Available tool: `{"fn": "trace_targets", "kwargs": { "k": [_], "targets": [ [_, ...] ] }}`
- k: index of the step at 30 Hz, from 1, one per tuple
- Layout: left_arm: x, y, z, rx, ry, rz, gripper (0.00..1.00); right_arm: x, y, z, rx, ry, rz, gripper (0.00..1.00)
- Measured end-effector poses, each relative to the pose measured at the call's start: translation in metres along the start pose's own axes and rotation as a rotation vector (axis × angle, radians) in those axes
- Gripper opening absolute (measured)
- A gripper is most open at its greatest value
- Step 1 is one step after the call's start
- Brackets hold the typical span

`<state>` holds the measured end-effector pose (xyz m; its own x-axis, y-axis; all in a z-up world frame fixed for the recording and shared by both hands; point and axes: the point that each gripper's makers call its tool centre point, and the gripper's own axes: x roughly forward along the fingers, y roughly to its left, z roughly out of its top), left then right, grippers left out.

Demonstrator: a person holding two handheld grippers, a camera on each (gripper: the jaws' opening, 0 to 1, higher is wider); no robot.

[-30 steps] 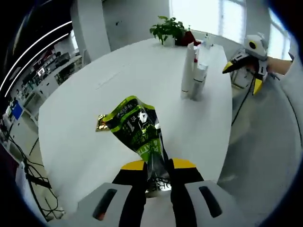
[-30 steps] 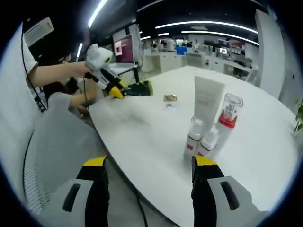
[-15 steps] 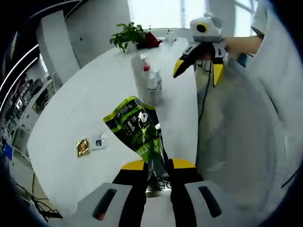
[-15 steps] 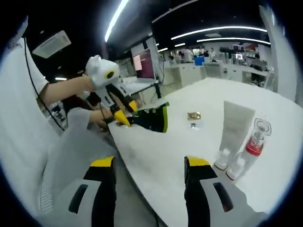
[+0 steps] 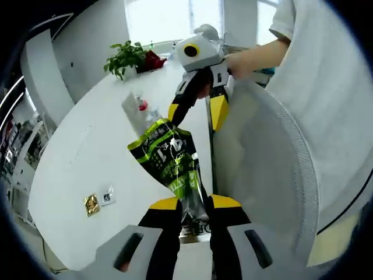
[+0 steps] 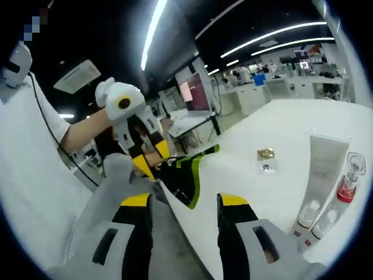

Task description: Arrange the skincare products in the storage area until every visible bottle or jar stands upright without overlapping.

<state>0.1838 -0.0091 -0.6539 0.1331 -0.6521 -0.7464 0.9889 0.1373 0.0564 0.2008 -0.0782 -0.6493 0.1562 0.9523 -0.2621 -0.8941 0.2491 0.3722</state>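
The skincare products (image 5: 139,111) stand in a tight cluster on the white round table (image 5: 76,169) in the left gripper view, blurred and partly hidden behind the other gripper's yellow-tipped jaw, so the separate bottles are hard to make out; a red cap shows among them. The left gripper (image 5: 190,203) clamps the bottom end of a green-and-black snack bag (image 5: 169,160), which rises crumpled between its narrow-set jaws. The right gripper (image 5: 198,111), held in a person's hand (image 5: 242,61), hangs just above the bag's top with its jaws apart. A potted plant (image 5: 123,57) sits at the table's far edge, and a gold sachet (image 5: 90,204) with a small white packet (image 5: 107,196) beside it lies well apart from the bottles.

In the right gripper view, the products (image 6: 326,192) stand upright at the right: a tall white tube, a clear bottle with a red collar, and two small white bottles in front, touching one another. The right gripper (image 6: 185,203) has its jaws apart and empty. The left gripper (image 6: 150,160) grips the bag (image 6: 187,175) off the table edge; its jaw tips are partly hidden by the bag.
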Motion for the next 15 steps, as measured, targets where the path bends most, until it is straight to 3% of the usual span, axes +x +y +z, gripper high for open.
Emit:
{"fn": "trace_targets", "kwargs": {
  "k": [8, 11, 15],
  "targets": [
    [-0.003, -0.016, 0.019, 0.018, -0.044, -0.043, 0.19, 0.009, 0.020, 0.018, 0.048, -0.081, 0.105, 0.26],
    [-0.002, -0.022, 0.024, 0.032, -0.053, -0.066, 0.20, 0.008, 0.025, 0.025, 0.051, -0.122, 0.131, 0.14],
    [-0.002, -0.015, 0.022, 0.025, -0.064, -0.045, 0.21, 0.004, 0.034, 0.028, 0.063, -0.164, 0.141, 0.02]
  ]
}}
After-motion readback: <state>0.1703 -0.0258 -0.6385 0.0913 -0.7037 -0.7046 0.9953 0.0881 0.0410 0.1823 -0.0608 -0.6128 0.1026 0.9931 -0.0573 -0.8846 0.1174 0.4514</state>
